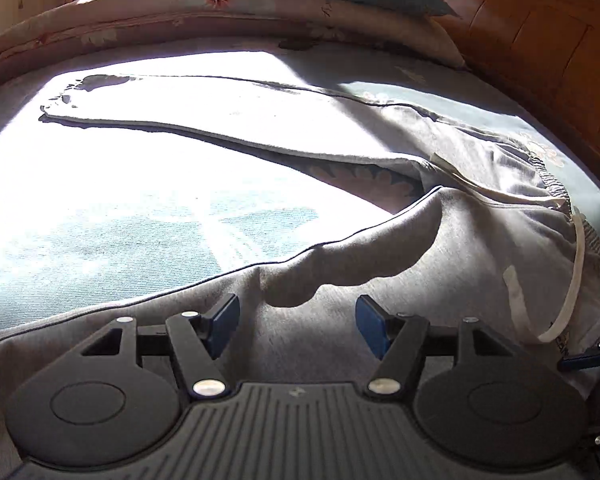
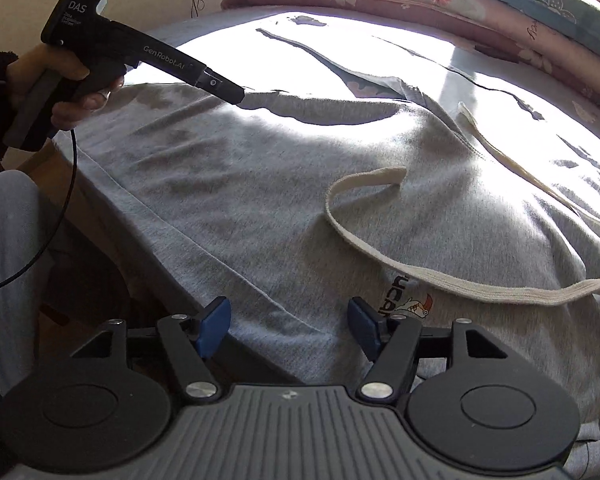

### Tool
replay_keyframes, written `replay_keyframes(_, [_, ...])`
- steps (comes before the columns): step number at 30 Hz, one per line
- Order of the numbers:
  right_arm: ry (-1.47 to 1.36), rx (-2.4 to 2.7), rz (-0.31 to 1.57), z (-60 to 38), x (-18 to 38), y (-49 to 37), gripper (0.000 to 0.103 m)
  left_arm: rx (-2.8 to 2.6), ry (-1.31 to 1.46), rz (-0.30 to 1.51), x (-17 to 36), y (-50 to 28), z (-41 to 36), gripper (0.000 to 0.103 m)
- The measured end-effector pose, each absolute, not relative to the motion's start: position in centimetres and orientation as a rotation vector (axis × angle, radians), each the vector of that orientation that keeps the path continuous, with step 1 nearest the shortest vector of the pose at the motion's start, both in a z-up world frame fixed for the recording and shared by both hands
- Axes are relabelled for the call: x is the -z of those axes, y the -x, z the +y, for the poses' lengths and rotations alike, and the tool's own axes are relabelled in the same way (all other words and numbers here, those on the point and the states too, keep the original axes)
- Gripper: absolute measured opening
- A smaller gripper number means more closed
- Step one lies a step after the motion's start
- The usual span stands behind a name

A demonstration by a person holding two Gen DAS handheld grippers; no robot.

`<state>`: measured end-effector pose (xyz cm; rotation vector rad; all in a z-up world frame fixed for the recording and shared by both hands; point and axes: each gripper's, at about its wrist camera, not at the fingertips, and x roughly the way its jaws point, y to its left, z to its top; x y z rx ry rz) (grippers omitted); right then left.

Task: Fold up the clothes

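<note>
Clearly the grey sweatpants [image 1: 380, 148] lie spread on the bed [image 1: 120, 220], one leg stretching toward ten o'clock in the left wrist view, the other running along the near mattress edge under the tools, waistband off at three o'clock. Their cream drawstring [image 2: 420, 272] loops loose across the hip, from one o'clock down to three in the right wrist view, just above a small printed logo [image 2: 404, 300]. Both tools hang over the fabric with nothing pinched: the left gripper [image 1: 298, 326] has its blue pads spread above a raised wrinkle, and the right gripper [image 2: 290, 326] is likewise spread by the mattress edge. Probably the garment is being laid flat before a fold. At eleven o'clock a hand [image 2: 66, 88] grips the other tool's handle. Folded quilts [image 2: 380, 0] sit at twelve.
</note>
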<state>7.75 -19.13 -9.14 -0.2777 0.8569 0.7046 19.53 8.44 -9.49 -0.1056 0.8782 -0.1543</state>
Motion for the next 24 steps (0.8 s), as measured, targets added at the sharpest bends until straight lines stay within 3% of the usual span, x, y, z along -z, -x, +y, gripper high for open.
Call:
replay_keyframes(9, [0.07, -0.676, 0.879, -20.3, 9.3, -8.7, 0.085, -0.007, 0.163, 0.914, 10.4, -16.2, 14.4, 0.066])
replay_keyframes(12, [0.001, -0.662, 0.879, -20.6, 9.5, -8.9, 0.09, 0.023, 0.182, 0.9, 10.6, -16.0, 14.4, 0.08])
replay_keyframes(14, [-0.031, -0.651, 0.876, -20.7, 9.6, -9.0, 0.092, 0.049, 0.189, 0.884, 11.1, -16.1, 14.1, 0.098])
replay_keyframes(15, [-0.044, -0.647, 0.875, -20.7, 9.6, -9.0, 0.092, 0.053, 0.187, 0.874, 11.3, -16.2, 13.8, 0.1])
replay_keyframes(24, [-0.158, -0.644, 0.902, -21.0, 9.7, -9.5, 0.103, 0.054, 0.273, 0.859, 11.4, -16.2, 14.5, 0.102])
